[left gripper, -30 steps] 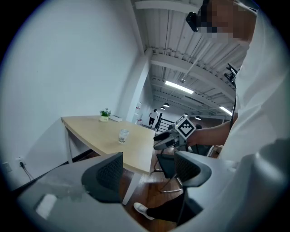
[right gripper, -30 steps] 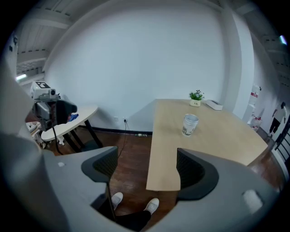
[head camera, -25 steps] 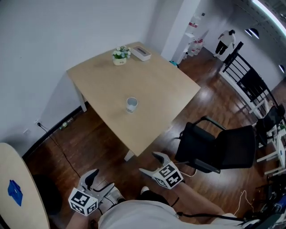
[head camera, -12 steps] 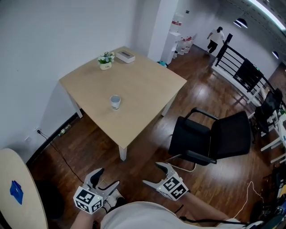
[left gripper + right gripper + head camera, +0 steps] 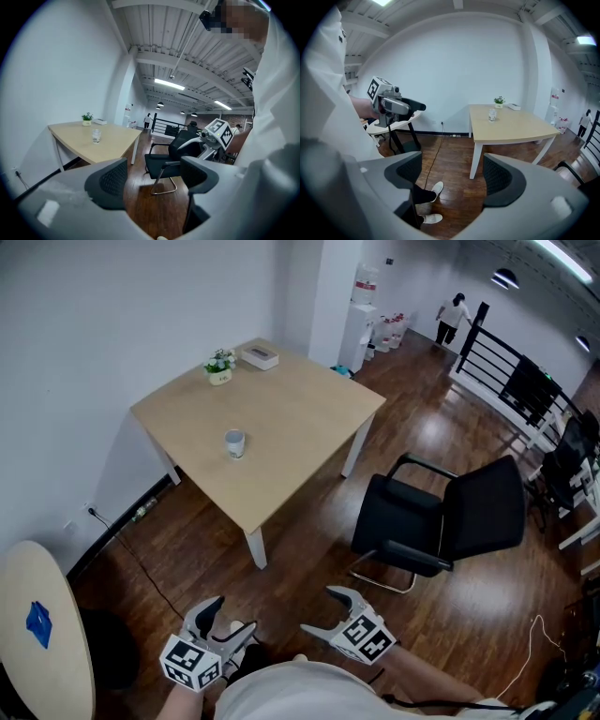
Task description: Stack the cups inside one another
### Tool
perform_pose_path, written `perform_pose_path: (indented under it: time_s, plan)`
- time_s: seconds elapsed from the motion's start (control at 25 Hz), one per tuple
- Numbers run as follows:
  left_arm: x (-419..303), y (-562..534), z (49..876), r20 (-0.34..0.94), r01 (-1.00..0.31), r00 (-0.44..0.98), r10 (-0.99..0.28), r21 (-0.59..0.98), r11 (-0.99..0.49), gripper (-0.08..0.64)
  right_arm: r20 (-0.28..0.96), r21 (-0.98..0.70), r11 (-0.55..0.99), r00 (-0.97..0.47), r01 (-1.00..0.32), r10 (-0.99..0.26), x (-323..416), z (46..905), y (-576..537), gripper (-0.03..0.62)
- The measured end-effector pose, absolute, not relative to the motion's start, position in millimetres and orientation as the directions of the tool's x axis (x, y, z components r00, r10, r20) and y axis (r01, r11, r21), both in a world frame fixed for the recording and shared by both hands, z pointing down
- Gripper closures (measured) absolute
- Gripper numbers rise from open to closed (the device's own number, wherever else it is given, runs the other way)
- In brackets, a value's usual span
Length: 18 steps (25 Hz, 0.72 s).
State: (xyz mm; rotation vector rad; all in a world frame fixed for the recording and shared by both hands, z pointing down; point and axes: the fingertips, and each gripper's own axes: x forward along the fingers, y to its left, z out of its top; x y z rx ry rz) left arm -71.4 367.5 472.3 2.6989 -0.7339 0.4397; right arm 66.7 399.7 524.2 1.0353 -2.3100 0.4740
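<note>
The cups [image 5: 234, 442] look like one small shape on the desk [image 5: 300, 409], in the upper left of the head view. Low in the frame, well apart from the desk, the left gripper [image 5: 228, 620] and the right gripper [image 5: 321, 609] are both wide open and hold nothing. A black chair [image 5: 441, 521] stands at the right.

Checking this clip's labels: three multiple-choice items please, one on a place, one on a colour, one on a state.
1. Where is the cup? A on the table; B on a windowsill; C on a shelf.
2. What colour is the chair? A white; B black; C red.
3. How are the left gripper and right gripper? A both open, empty; B both shut; C left holds the cup.
1 A, it stands mid-table. 2 B, seat and back are black. 3 A, each gripper view shows jaws apart, nothing between.
</note>
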Motion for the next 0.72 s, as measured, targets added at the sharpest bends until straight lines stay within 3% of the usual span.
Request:
perform_pose_path:
  time_s: [0.72]
  plan:
    - [-63.6,419.3,473.0,0.357,-0.526,0.824,-0.440,0.190,-0.829,0.189,0.613,-0.072,0.661,-0.556,-0.747,-0.561,70.7,529.6,452.7,0.192]
